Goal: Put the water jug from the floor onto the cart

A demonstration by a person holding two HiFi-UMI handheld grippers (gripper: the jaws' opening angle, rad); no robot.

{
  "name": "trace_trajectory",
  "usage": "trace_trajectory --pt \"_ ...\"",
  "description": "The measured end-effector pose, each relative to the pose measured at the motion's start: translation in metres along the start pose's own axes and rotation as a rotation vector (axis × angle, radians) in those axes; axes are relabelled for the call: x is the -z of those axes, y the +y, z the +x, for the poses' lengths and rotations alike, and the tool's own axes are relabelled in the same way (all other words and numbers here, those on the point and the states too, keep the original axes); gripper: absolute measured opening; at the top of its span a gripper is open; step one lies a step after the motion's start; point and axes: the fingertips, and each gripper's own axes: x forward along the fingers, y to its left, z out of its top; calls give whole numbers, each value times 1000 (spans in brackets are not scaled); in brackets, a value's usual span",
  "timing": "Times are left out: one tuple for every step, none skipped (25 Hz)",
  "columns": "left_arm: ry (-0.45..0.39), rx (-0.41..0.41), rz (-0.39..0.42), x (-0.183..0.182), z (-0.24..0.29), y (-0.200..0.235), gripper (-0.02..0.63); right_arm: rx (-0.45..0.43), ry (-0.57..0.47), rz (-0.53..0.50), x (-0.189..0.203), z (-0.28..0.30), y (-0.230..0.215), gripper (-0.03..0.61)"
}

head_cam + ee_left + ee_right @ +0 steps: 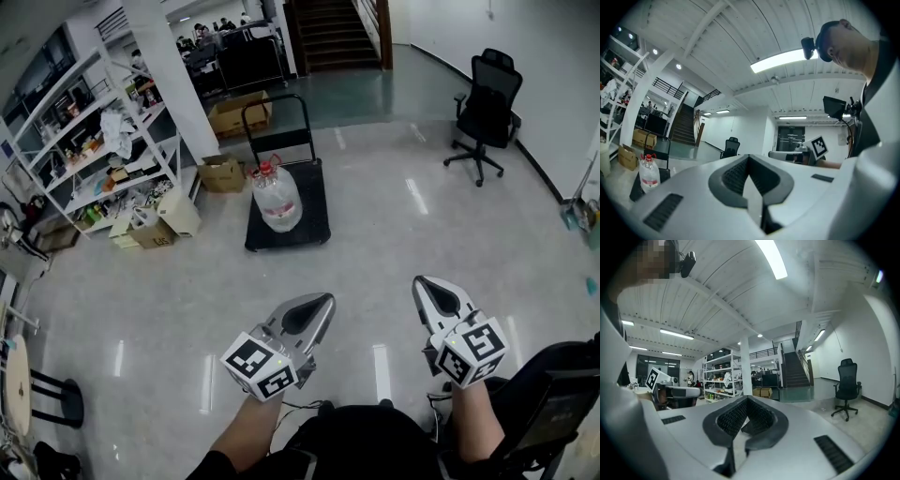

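water jug (277,199) seen upright on cart (314,223), well ahead of the claws, left claw (321,303) pressed together, empty, right claw (429,286) likewise closed, empty

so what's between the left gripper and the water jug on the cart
Just bare floor and the front edge of the cart, between the left gripper and water jug; the head view shows it.

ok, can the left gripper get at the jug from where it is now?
Probably not from here. The jug stands on the cart, well ahead of the left gripper, which is shut and empty. The floor between looks bare, so stepping closer and opening should do.
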Motion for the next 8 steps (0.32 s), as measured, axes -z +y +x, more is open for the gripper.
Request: trace_trajectory --pt "-2 0 -4 -1 0 -2 0 1 -3 -3 -2 -2 -1 0" --pt "-3 0 -5 -2 0 -4 0 4 -6 -6 -5 -4 -2 0" --pt "-2 -1 -5 -3 0 -5 0 8 -9 -7 -7 -6 -4 0" --pt "0 -3 -3 -4 0 -6 0 11 -11 -6 -9 -7 -6 0" --pt "2 -4 0 -4 0 -7 0 14 -13 -4 -9 -8 -8 0" --pt "5 -5 4 -3 0 -8 0 16 -15 -1 -9 -9 -10 0" --pt "8 -6 7 -3 1 -9 0 17 -17 1 -8 -11 -11 0" --pt "10 -7 9 -2 2 -9 0 19 -19 4 -8 -12 -13 0"
